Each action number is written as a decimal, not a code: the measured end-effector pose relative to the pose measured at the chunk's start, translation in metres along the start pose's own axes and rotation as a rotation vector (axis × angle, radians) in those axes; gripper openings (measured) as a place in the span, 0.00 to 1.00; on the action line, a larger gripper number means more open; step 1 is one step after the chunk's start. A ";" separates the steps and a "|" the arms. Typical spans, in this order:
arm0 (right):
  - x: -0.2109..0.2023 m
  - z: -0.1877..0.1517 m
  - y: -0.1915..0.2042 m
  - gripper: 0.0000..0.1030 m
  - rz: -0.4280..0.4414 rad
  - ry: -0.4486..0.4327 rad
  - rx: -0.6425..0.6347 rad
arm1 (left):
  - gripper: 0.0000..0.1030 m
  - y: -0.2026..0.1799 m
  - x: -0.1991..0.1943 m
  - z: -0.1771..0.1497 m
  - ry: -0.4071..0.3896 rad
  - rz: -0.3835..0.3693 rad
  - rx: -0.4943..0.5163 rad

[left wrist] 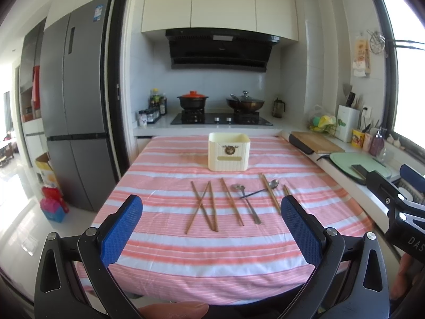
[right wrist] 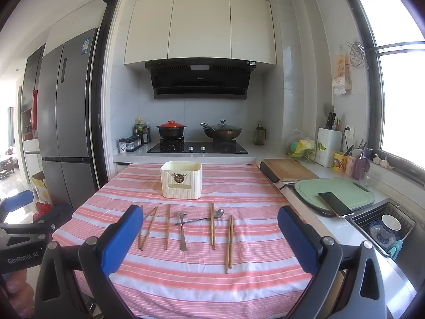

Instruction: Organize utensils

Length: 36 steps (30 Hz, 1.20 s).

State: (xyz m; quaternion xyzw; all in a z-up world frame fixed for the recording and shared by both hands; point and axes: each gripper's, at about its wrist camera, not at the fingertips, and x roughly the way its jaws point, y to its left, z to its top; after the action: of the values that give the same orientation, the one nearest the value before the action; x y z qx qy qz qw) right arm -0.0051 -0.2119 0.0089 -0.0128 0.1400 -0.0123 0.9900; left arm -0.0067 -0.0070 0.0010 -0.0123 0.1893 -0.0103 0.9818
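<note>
Nothing is sorted yet — chopsticks [right wrist: 167,226] and spoons [right wrist: 182,230] lie near the far cream container [right wrist: 181,183]; left gripper [left wrist: 211,222] and right gripper [right wrist: 209,235] hang spread, empty.

Eight chopsticks [right wrist: 167,226], two spoons [right wrist: 182,230], one holder [right wrist: 181,180]

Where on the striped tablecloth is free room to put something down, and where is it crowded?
Free: the near strip of the tablecloth, between the utensil row and the near edge, and the cloth left and right of the cream box. Crowded: the middle band, where chopsticks and two spoons lie close, some crossing. Both the left gripper and the right gripper are open and empty.
</note>
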 end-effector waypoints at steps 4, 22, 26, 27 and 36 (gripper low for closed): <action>0.000 0.000 0.000 1.00 -0.001 0.002 0.001 | 1.00 -0.001 0.001 0.001 0.005 -0.003 0.002; 0.003 0.001 -0.001 1.00 0.000 0.012 0.011 | 1.00 -0.004 0.005 0.001 0.016 -0.006 0.008; 0.003 0.001 -0.001 1.00 0.000 0.013 0.010 | 1.00 -0.005 0.007 0.000 0.022 -0.009 0.010; 0.003 0.001 -0.001 1.00 0.000 0.014 0.011 | 1.00 -0.006 0.007 0.000 0.024 -0.009 0.011; 0.005 0.003 -0.003 1.00 0.001 0.020 0.012 | 1.00 -0.005 0.009 0.000 0.028 -0.010 0.012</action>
State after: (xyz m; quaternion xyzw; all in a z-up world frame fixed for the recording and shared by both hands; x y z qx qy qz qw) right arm 0.0007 -0.2149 0.0107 -0.0065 0.1496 -0.0128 0.9886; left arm 0.0017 -0.0122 -0.0023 -0.0073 0.2027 -0.0167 0.9791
